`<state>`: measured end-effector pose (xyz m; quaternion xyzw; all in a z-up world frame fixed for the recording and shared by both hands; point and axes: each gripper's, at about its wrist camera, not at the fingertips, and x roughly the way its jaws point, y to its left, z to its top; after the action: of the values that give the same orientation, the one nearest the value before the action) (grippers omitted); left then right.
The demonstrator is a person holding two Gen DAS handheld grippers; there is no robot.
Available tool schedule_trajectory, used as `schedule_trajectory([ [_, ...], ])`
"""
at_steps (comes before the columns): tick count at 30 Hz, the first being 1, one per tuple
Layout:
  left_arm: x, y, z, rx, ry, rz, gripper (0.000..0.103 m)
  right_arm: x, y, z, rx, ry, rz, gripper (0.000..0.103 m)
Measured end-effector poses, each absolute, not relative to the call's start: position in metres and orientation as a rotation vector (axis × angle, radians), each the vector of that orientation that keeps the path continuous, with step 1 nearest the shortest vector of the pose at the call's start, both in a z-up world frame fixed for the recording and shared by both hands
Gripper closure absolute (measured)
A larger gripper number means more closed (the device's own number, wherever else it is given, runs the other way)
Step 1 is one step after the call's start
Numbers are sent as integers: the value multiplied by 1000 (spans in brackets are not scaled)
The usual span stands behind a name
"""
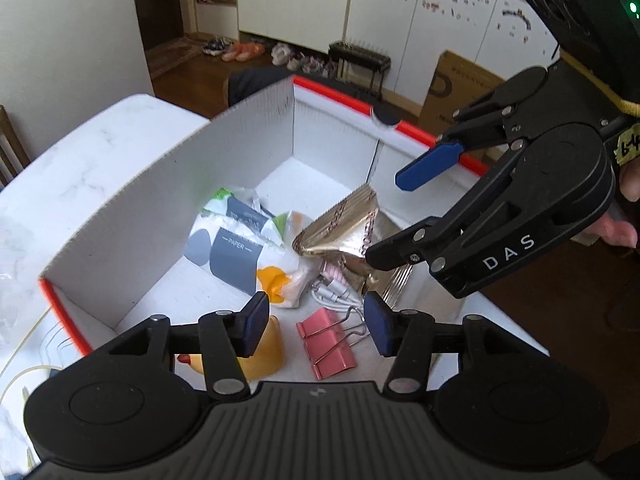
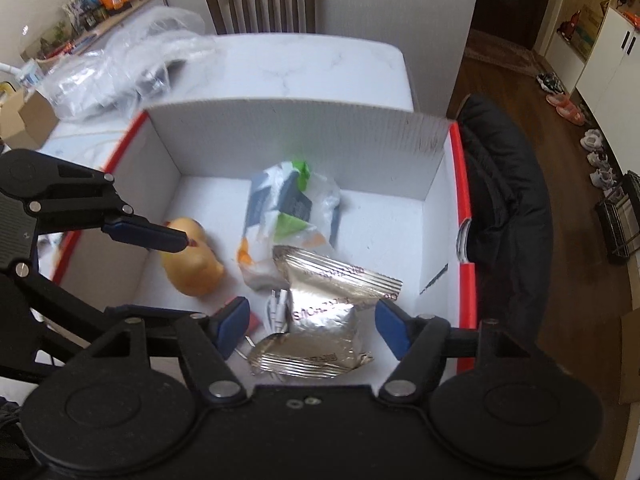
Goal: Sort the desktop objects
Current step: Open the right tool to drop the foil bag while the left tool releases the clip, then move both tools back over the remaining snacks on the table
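Desktop objects lying inside the white box (image 1: pixel 132 200): foil packet (image 2: pixel 320 312) just beneath the right tool (image 2: pixel 310 330), pink clips (image 1: pixel 326 342) beneath the left tool (image 1: pixel 316 326). Both tools hanging open, gripping nothing. Lifting straight clear of the walls, avoiding each other. Clips showing plainly only from the left wrist; plastic bag (image 2: pixel 132 64) on the desk (image 2: pixel 300 68) beyond, probably empty, only from the right.

White cabinets (image 1: pixel 360 4) and shoes (image 1: pixel 240 50) line a dark wood floor (image 2: pixel 500 80); a wooden chair (image 2: pixel 260 0) faces the table (image 2: pixel 320 68).
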<state>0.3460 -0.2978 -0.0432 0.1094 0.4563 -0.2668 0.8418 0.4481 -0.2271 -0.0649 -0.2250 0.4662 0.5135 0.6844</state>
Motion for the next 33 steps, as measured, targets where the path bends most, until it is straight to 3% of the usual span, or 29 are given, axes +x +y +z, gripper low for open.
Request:
schedule_trajectory([
  [12, 302, -266, -4, 133, 865, -488, 52, 417, -248, -29, -444, 956, 1200, 28],
  [33, 232, -180, 8, 61, 833, -392, 26, 340, -232, -1, -421, 891, 1294, 14],
])
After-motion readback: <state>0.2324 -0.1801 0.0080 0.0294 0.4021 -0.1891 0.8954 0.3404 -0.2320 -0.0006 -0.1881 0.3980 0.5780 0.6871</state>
